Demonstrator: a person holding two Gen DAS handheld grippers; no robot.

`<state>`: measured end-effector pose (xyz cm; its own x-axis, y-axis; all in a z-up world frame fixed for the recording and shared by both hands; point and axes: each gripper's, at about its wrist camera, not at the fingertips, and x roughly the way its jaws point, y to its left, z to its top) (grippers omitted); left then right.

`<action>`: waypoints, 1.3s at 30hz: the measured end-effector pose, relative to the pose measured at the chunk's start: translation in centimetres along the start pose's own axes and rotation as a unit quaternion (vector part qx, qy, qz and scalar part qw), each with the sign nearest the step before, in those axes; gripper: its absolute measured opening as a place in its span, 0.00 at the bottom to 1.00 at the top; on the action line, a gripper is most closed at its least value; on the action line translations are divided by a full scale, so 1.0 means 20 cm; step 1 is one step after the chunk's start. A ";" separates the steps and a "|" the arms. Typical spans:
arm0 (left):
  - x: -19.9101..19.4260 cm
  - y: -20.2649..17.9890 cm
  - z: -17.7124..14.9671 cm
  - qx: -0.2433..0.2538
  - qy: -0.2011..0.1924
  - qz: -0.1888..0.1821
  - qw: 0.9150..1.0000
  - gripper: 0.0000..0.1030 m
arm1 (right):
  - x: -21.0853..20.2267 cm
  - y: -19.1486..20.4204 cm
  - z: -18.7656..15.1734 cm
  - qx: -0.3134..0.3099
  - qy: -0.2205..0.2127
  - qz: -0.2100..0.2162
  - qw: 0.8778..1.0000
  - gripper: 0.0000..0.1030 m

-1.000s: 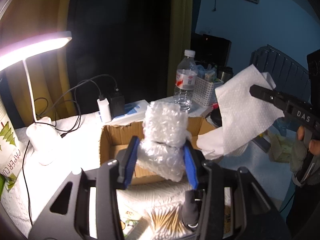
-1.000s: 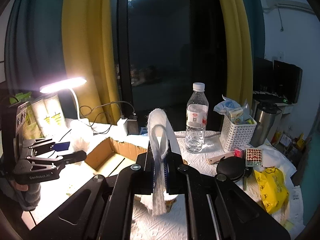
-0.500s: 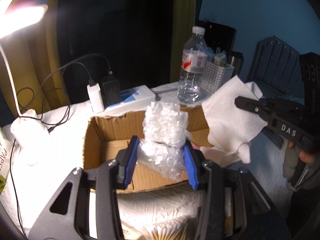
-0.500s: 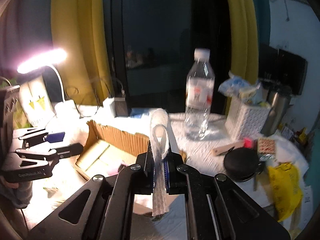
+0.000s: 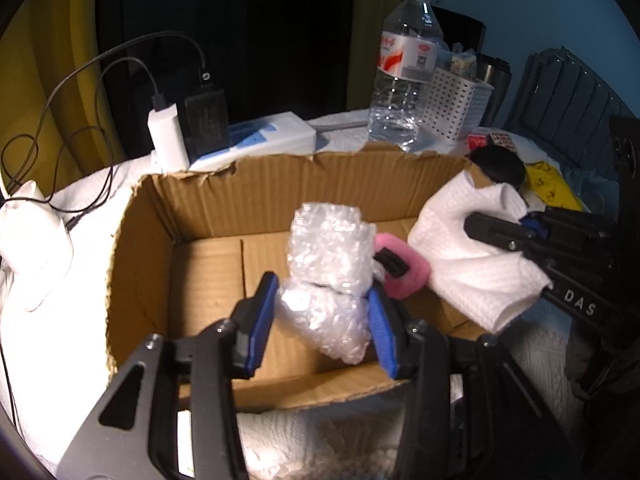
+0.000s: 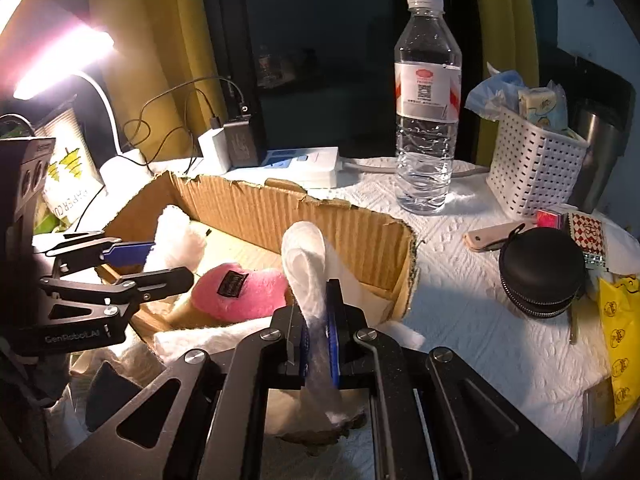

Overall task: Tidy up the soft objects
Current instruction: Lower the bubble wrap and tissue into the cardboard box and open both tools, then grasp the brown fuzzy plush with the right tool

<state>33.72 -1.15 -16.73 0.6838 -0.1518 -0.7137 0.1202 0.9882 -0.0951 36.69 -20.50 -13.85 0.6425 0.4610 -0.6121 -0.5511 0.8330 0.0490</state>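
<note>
My left gripper (image 5: 320, 320) is shut on a wad of clear bubble wrap (image 5: 328, 256) and holds it over the open cardboard box (image 5: 280, 176). A pink plush item (image 5: 404, 276) with a black label lies inside the box at its right side. My right gripper (image 6: 318, 332) is shut on a folded white paper towel (image 6: 306, 256) at the box's right corner (image 6: 400, 240). The towel (image 5: 468, 248) and right gripper (image 5: 536, 236) also show in the left wrist view. The left gripper (image 6: 132, 264) shows in the right wrist view over the box.
A water bottle (image 6: 426, 112), a white basket (image 6: 536, 168), a black round case (image 6: 540, 276), a yellow packet (image 6: 618, 344) and a pocket knife (image 6: 496, 236) stand right of the box. Chargers (image 5: 184, 128) with cables and a white device (image 5: 272, 138) sit behind it. A lamp base (image 5: 28, 240) is at left.
Both grippers have come down and forward to the box with their loads. The pink plush in the box has come into view.
</note>
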 end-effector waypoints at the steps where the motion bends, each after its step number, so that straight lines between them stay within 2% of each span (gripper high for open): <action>1: 0.00 0.00 0.00 0.000 0.001 0.000 1.000 0.45 | 0.00 0.00 0.00 -0.001 0.001 -0.002 1.000 0.10; 4: -0.01 0.00 0.00 -0.002 0.001 0.002 1.000 0.47 | 0.00 0.01 0.01 -0.001 0.005 0.002 1.000 0.18; 6: -0.04 0.00 0.00 -0.002 -0.003 0.001 1.000 0.49 | 0.00 0.02 0.01 -0.001 0.007 0.002 1.000 0.31; 11: -0.12 -0.02 0.01 0.003 -0.019 0.003 1.000 0.52 | -0.06 0.03 0.02 0.013 0.001 0.002 1.000 0.50; 12: -0.14 -0.02 0.01 0.003 -0.023 0.001 1.000 0.55 | -0.08 0.03 0.02 0.020 -0.002 0.003 1.000 0.54; 13: -0.16 -0.03 0.01 0.002 -0.027 -0.002 1.000 0.66 | -0.10 0.03 0.02 0.022 -0.005 0.001 1.000 0.55; 14: -0.18 -0.03 0.01 0.000 -0.032 -0.006 0.999 0.73 | -0.13 0.03 0.02 0.025 -0.010 -0.004 1.000 0.57; 15: -0.21 -0.03 0.01 -0.002 -0.038 -0.009 0.999 0.74 | -0.14 0.03 0.02 0.025 -0.013 -0.008 1.000 0.59; 29: -0.51 -0.05 -0.11 0.001 -0.070 -0.021 0.997 0.74 | -0.44 0.18 -0.02 0.017 -0.040 -0.034 0.998 0.62; 39: -0.67 0.02 -0.26 -0.015 -0.079 -0.010 0.997 0.74 | -0.51 0.34 -0.07 0.007 -0.047 -0.019 0.999 0.62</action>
<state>20.89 1.33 -10.76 0.7860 -0.1716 -0.5940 0.1163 0.9846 -0.1306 25.60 -19.89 -8.36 0.7099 0.4549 -0.5377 -0.5184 0.8543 0.0383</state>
